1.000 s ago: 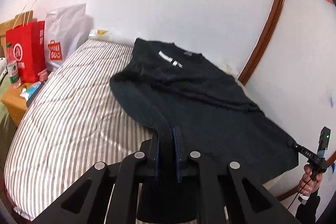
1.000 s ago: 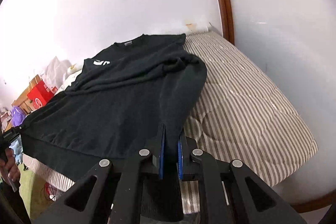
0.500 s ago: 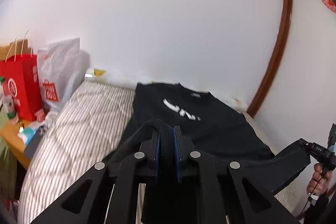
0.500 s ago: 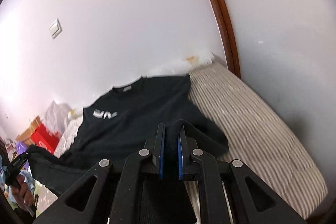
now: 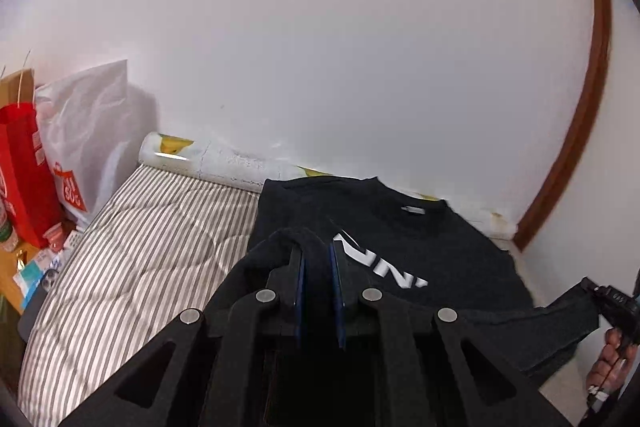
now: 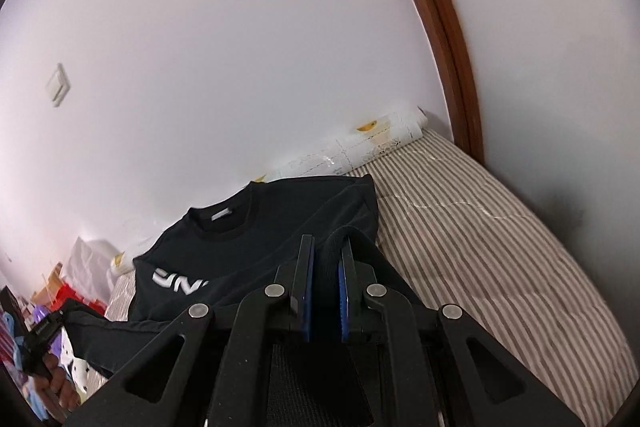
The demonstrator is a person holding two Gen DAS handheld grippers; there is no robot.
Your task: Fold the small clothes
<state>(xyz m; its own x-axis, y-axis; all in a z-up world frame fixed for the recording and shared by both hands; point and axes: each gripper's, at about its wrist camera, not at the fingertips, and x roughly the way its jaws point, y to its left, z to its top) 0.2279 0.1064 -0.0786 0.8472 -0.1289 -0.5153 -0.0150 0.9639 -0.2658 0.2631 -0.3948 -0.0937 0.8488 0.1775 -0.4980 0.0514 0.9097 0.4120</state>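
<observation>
Black sweatshirt [image 5: 404, 239] over striped bed [image 5: 152, 239], hem pinched in left gripper [image 5: 318, 259] and right gripper [image 6: 326, 259], far end likely flat.

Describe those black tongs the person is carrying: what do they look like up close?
Each of the tongs, left tongs and right tongs, is a matte black plastic frame with triangular cut-outs and round silver rivets. Two flat fingers carry blue pads on their inner faces. The right tongs also show from the side, small, with white lettering.
</observation>
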